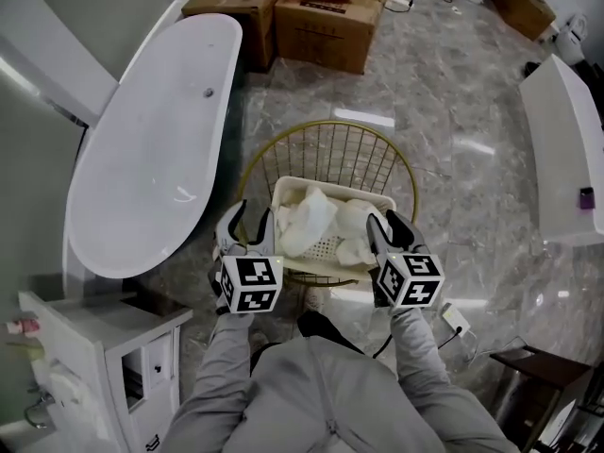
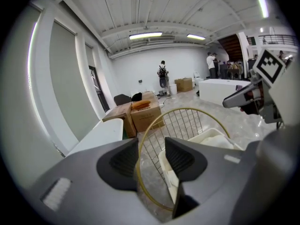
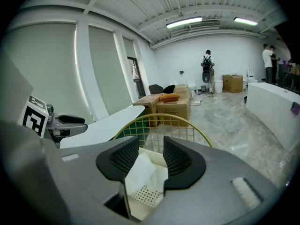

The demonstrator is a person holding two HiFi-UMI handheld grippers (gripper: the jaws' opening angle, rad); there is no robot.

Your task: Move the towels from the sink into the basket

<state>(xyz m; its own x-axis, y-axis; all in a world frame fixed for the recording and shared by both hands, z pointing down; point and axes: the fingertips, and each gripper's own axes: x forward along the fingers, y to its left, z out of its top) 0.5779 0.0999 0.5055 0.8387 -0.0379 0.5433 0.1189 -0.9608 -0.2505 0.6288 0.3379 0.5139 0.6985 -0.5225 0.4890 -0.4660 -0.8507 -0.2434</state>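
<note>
A white perforated plastic basket [image 1: 326,189] holding crumpled white towels [image 1: 307,220] hangs just below me, over a round gold wire basket [image 1: 330,125]. My left gripper [image 1: 251,225] is at its left rim and my right gripper [image 1: 387,226] at its right rim, each shut on the edge. In the right gripper view the perforated wall [image 3: 140,191] and a towel [image 3: 140,170] sit between the jaws of my right gripper [image 3: 151,146]. In the left gripper view the basket's rim [image 2: 211,136] runs in by the right jaw of my left gripper [image 2: 151,146], with the gold ring [image 2: 187,110] behind.
A white bathtub [image 1: 151,159] lies to the left, cardboard boxes [image 1: 326,17] stand beyond it. A white cabinet [image 1: 104,347] is at lower left, a white counter [image 1: 566,149] at right, a dark stool [image 1: 538,376] at lower right. The floor is grey marble.
</note>
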